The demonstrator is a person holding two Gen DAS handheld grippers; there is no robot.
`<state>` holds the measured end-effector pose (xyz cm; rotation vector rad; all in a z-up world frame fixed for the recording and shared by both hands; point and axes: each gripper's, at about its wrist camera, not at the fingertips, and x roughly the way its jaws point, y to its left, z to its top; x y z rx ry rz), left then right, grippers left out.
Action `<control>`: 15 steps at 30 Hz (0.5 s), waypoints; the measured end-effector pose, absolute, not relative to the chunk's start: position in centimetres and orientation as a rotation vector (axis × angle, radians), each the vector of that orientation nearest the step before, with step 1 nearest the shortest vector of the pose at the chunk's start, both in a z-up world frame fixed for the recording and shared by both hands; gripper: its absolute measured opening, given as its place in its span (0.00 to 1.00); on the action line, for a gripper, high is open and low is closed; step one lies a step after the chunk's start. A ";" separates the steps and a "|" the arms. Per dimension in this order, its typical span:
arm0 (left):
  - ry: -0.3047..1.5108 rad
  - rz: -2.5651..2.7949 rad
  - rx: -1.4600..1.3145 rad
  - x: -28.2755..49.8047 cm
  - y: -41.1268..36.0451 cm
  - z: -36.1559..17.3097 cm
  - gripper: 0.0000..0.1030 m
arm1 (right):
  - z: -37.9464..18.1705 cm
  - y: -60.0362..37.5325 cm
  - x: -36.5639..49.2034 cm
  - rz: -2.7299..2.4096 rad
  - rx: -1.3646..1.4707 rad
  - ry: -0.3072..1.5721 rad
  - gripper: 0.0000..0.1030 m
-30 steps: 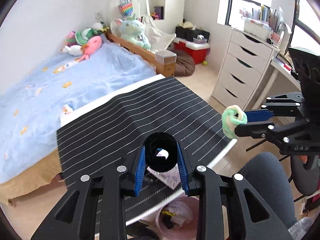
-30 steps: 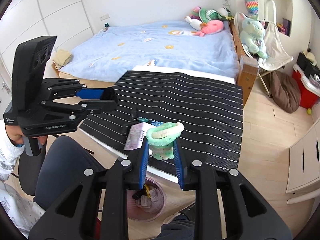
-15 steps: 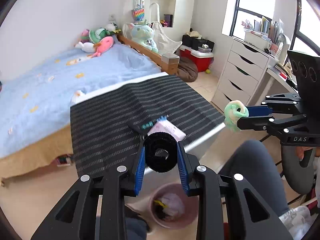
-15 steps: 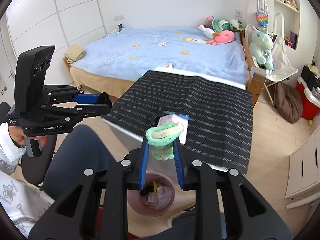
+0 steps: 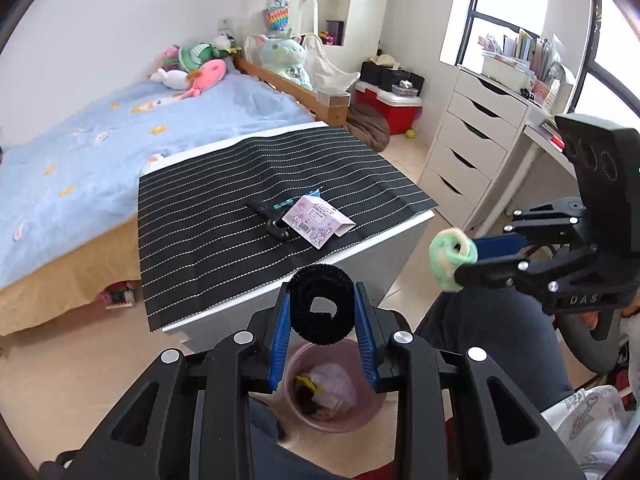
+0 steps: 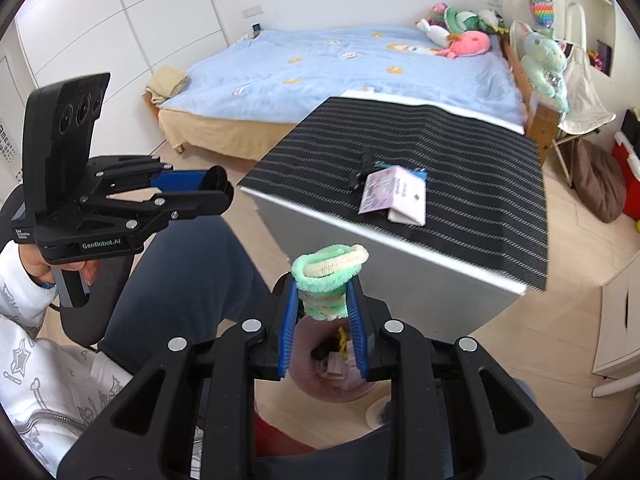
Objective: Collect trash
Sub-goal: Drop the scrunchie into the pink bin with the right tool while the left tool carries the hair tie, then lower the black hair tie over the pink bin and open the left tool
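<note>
My left gripper (image 5: 322,312) is shut on a black fuzzy coil (image 5: 322,305), held above the pink trash bin (image 5: 360,412) on the floor. My right gripper (image 6: 323,300) is shut on a green and cream fuzzy coil (image 6: 328,280), also above the bin (image 6: 308,376), which holds some trash. The right gripper also shows in the left wrist view (image 5: 460,256), and the left gripper in the right wrist view (image 6: 216,192). A pink printed box (image 5: 318,226) and a small black item (image 5: 272,222) lie on the striped cloth (image 5: 224,208).
The striped cloth covers a white table (image 6: 360,264) in front of a blue bed (image 5: 80,152). A white drawer unit (image 5: 472,152) stands to the right. The person's legs (image 6: 168,280) sit beside the bin.
Both grippers have pulled back from the table and lowered, each still holding its coil. The bin has come to lie directly beneath the fingers in both views.
</note>
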<state>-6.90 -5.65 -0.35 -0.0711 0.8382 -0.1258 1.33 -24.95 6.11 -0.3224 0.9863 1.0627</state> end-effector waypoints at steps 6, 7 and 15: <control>0.837 -0.124 -0.076 -6.9 -5.4 -0.4 0.29 | 6.1 -24.7 1.0 1.089 -0.306 0.988 0.33; 0.837 -0.124 -0.076 -6.9 -5.4 -0.4 0.29 | 6.2 -24.8 1.0 1.089 -0.304 0.985 0.39; 0.844 -0.133 -0.075 -6.8 -5.5 -0.6 0.29 | 6.6 -25.4 1.6 1.055 -0.254 0.974 0.91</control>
